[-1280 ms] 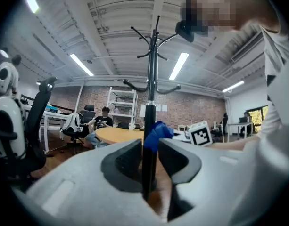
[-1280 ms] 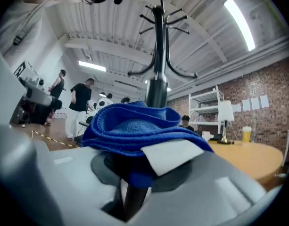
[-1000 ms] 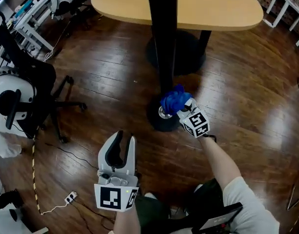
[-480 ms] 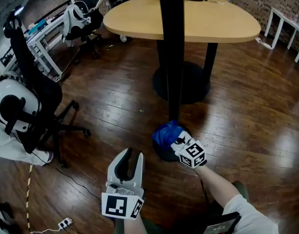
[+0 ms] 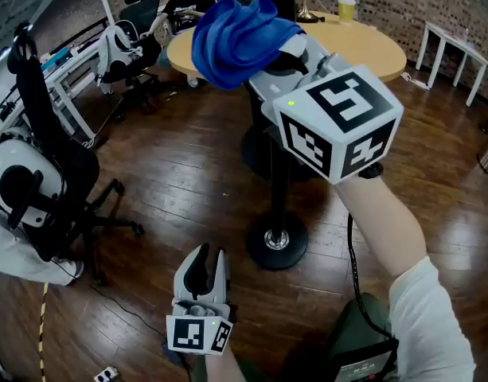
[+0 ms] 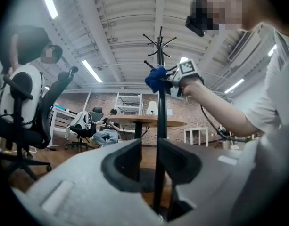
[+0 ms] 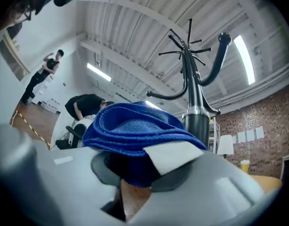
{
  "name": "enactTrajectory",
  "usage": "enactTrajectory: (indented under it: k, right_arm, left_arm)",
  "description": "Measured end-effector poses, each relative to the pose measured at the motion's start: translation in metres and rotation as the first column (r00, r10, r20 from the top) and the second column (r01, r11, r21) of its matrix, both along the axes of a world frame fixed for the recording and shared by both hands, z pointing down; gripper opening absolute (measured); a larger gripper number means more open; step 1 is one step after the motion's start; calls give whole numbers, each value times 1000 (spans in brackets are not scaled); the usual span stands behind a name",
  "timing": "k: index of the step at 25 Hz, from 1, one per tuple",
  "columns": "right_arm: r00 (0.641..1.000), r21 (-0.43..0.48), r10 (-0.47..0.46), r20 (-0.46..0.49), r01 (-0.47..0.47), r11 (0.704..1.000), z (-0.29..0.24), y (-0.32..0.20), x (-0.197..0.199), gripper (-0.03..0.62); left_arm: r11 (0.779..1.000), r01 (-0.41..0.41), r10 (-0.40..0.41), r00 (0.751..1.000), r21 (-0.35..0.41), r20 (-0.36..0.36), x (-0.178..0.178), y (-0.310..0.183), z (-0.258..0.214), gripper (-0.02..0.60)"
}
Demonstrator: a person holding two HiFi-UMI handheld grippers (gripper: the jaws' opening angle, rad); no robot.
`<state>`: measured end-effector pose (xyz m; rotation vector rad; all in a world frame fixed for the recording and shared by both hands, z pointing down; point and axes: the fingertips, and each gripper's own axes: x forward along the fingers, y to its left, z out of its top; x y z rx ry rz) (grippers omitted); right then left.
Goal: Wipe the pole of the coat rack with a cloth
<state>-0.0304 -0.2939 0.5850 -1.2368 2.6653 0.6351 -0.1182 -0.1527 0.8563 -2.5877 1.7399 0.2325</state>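
The left claw (image 5: 209,255) and right claw (image 7: 135,173) are showing pale grey shells with dark inner pads. Each is carrying a white cube (image 5: 339,122) with black square markers. A green light (image 5: 290,103) is glowing on the right cube, with a black cable (image 5: 351,245) trailing below it. The person is wearing a white short sleeve (image 5: 431,317).

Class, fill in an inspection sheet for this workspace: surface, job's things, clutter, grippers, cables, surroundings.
Surface: glossy dark wooden floor.
Job's things: coat rack pole upright on round base; blue cloth held high beside it, contact unclear.
Clutter: yellow cup on round table.
Grippers: right gripper shut on blue cloth; left gripper low, empty, jaws slightly apart.
Cables: black cable runs down from right gripper.
Surroundings: office chair at left; seated person beyond table.
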Motion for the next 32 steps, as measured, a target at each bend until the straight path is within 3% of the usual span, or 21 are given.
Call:
enactTrajectory:
  k: [3,5,7,9,11,13,14,15,17,19,21,24,26,27,29,32]
  right_arm:
    - [999,-105,23,-31,-26,994,97,-18,4,100]
    - [998,-200,9,-62,-21,980,211,-25,1,100]
    - [990,-329,15,-142,-61,942,357,-33,-4,100]
    - [963,-479,2,-271,-136,867,517,-33,-6,100]
    - [925,-615,-40,-377,-218,758,660,-26,2,98]
    - [899,-710,-79,-430,-283,645,763,-16,14,98]
    - [892,-735,-94,-443,-302,607,797,-10,17,98]
    - [887,-749,-103,-451,-313,583,819,-4,18,98]
    - [897,-763,-95,-432,-308,568,832,0,17,98]
    - [930,-759,-59,-363,-259,598,799,-10,9,97]
    - [962,-706,-32,-271,-176,686,717,-23,-4,97]
    - [996,-535,1,-84,-46,844,502,-27,-4,97]
    - [999,-370,-28,-20,18,929,332,3,8,97]
    - [999,-296,-49,19,53,954,251,22,13,97]
    - [995,-224,-57,87,75,972,121,43,23,97]
    - [997,-205,-22,74,37,978,-3,41,31,97]
  left_arm:
    - [1000,16,-16,1000,16,3,-5,5,-5,106]
    - [1000,24,-24,1000,19,2,-7,5,-4,106]
    - [999,34,-34,999,22,3,-9,5,-2,106]
    - [999,48,-48,999,24,3,-11,6,1,106]
    - [998,51,-52,998,31,31,-6,8,4,106]
    - [998,45,-50,993,50,103,3,8,10,106]
    - [998,45,-51,990,48,131,6,8,15,106]
    - [998,46,-51,989,32,139,7,8,22,106]
    - [999,45,-44,993,-12,114,4,5,32,106]
    - [998,44,-40,995,-43,88,1,-3,37,106]
    - [998,21,-15,995,-64,95,5,-10,41,106]
    - [998,16,-8,990,-59,141,10,-20,30,106]
    - [997,60,-51,983,-48,177,13,-27,-12,104]
    - [997,71,-61,978,-43,199,18,-29,-43,104]
    - [998,49,-38,979,-49,199,30,-32,-116,94]
    - [1000,22,-21,994,-15,110,35,-32,-238,89]
